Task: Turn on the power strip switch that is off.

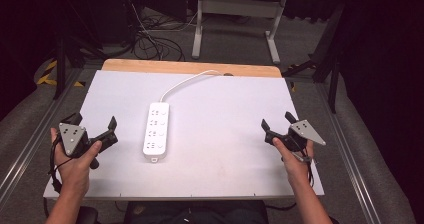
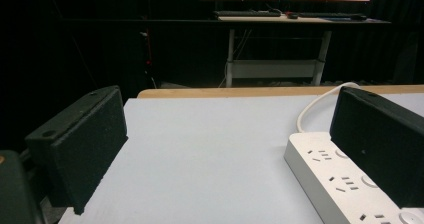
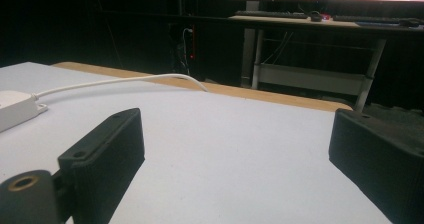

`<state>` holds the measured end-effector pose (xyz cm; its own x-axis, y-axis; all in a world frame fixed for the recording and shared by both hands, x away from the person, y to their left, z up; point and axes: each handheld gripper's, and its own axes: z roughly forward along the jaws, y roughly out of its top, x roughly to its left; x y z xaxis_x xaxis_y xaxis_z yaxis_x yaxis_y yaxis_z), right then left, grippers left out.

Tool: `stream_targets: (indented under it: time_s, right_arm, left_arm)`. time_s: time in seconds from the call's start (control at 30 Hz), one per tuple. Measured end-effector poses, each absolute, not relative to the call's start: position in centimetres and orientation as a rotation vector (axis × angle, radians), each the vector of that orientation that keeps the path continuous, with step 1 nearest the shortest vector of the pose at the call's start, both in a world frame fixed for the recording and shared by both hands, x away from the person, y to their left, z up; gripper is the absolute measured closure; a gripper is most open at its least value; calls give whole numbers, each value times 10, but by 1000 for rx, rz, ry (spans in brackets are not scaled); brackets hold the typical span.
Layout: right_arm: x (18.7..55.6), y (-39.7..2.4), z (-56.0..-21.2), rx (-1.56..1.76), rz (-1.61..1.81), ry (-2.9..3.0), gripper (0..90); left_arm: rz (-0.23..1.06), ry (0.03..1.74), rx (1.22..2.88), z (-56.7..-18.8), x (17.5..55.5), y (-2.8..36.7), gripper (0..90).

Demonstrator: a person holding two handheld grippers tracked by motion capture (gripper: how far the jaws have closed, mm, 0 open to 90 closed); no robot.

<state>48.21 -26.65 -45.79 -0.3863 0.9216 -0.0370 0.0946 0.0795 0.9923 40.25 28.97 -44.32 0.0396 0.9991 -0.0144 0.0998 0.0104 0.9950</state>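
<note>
A white power strip (image 1: 156, 130) lies lengthwise in the middle of the white table top (image 1: 220, 109), its white cable (image 1: 184, 81) running to the far edge. My left gripper (image 1: 94, 122) is held at the left edge of the table, open, with nothing between its jaws. In the left gripper view the power strip (image 2: 335, 176) lies just past the right jaw. My right gripper (image 1: 276, 120) hovers near the right edge, open and empty. In the right gripper view the end of the strip (image 3: 15, 109) and its cable (image 3: 125, 80) are at the far left.
A wooden strip (image 1: 190, 66) borders the far side of the table. Beyond it stand a desk frame (image 1: 235, 19) and loose cables (image 1: 150, 41) on the floor. A desk with monitors (image 2: 300, 4) is in the dark background.
</note>
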Motion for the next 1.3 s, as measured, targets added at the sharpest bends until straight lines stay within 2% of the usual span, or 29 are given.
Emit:
stream_targets:
  time_s: [0.27, 0.4, 0.5, 0.6, 0.7, 0.8, 1.0, 1.3]
  right_arm:
    - [481, -268, -458, 1038, 1394, 1608, 81]
    - [481, -268, -458, 1040, 1399, 1606, 81]
    - [481, -268, -458, 1036, 1408, 1606, 81]
    - [480, -268, -458, 1036, 1421, 1606, 81]
    - [480, -268, -457, 1036, 1424, 1603, 82]
    - [480, -269, -457, 1034, 1425, 1603, 82]
    - [480, -269, -457, 1032, 1428, 1602, 82]
    - [480, -269, -457, 1032, 1428, 1605, 83]
  left_arm:
    - [1133, 1258, 1299, -443, 404, 288, 42]
    - [1141, 1255, 1302, -444, 405, 287, 82]
    - [1148, 1253, 1325, -444, 404, 286, 177]
    - [1134, 1248, 1349, -443, 404, 286, 231]
    - [1134, 1237, 1357, -443, 403, 285, 388]
    - [1128, 1226, 1359, -442, 403, 285, 494]
    - [1124, 1223, 1350, -440, 403, 285, 597]
    - [1087, 1224, 1339, -436, 401, 288, 860]
